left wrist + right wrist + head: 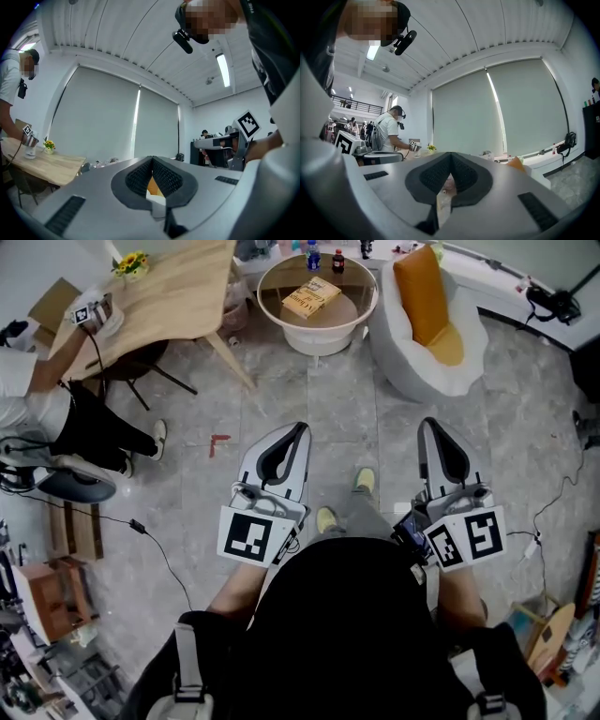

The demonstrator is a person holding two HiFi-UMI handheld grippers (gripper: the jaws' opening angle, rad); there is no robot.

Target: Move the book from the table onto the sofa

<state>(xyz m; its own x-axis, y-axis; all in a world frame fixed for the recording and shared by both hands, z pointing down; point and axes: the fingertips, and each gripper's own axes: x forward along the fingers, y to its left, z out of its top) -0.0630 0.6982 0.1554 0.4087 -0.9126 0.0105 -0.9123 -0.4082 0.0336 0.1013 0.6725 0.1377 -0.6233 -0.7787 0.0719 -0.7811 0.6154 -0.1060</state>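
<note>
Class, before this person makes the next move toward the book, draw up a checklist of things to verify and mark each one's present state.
1. Book lies on the round table: ok.
2. Sofa holds only its orange cushion, as far as the head view shows: ok.
3. Left gripper has its jaws apart for a grasp: not ok, shut and empty.
4. Right gripper has its jaws apart: not ok, shut and empty.
5. Grippers are near enough to reach the book: probably not ok, a stretch of floor lies between.
6. Bottles stand apart from the book: ok.
</note>
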